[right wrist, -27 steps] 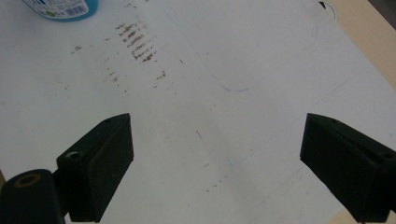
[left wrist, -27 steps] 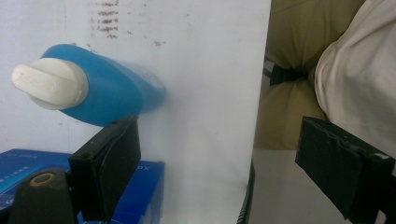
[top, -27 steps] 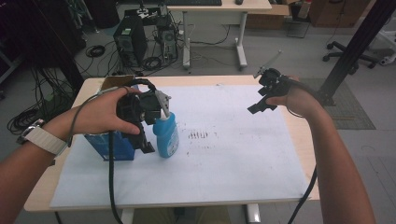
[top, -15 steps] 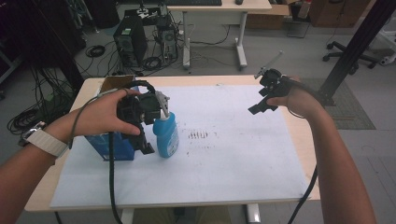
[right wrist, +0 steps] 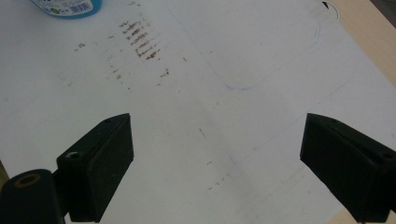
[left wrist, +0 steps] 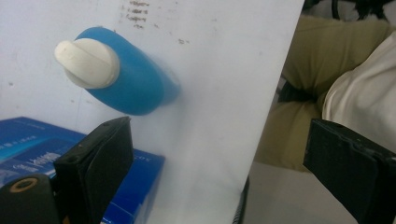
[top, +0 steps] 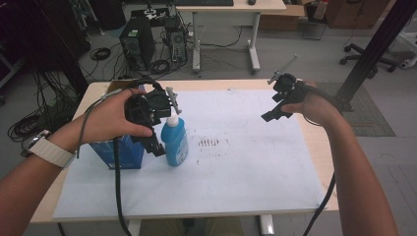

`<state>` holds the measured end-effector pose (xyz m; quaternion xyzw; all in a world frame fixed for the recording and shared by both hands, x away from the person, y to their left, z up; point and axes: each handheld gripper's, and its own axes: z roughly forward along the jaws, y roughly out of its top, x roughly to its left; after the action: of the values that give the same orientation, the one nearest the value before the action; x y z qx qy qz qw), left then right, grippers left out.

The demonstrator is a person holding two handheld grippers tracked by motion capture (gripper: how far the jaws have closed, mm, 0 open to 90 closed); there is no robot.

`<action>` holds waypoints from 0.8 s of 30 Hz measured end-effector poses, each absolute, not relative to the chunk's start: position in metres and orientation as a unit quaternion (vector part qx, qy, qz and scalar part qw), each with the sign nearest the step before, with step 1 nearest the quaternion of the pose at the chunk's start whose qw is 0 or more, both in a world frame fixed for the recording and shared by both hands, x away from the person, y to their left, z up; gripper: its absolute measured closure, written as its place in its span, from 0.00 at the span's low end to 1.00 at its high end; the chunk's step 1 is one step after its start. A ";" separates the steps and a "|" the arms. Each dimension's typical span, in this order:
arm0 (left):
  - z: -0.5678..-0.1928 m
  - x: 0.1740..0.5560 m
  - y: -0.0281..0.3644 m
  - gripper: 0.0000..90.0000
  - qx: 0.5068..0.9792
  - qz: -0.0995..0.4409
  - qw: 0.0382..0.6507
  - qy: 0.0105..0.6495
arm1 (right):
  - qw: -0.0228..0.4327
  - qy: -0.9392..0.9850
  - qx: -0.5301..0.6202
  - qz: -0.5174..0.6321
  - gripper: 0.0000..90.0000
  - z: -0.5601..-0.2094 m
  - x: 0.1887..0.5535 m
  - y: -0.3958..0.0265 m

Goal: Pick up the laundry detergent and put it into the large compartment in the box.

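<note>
Nothing has shifted: both tongs (top: 156, 129) (top: 277, 105) gape wide, empty, left above bottle (top: 175, 141).

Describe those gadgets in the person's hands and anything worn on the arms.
Each hand holds a black gadget: the left gripper and the right gripper. Each ends in two blocky black jaws with flat faces. A black cable trails from the left one, another from the right. A thin grey rod sticks up from the right one. The left wrist wears a white band; the forearms are bare of sleeves.
</note>
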<state>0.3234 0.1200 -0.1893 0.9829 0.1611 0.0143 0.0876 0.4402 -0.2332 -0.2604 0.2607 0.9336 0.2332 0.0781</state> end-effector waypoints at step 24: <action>-0.176 0.336 0.114 0.10 0.952 0.054 0.100 0.285 | 0.077 0.934 0.258 0.236 0.11 -0.264 0.441 -0.238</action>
<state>0.3359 0.1139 -0.1755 0.9518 0.2847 0.0541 0.1002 0.4410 -0.2385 -0.2635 0.2576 0.9340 0.2356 0.0766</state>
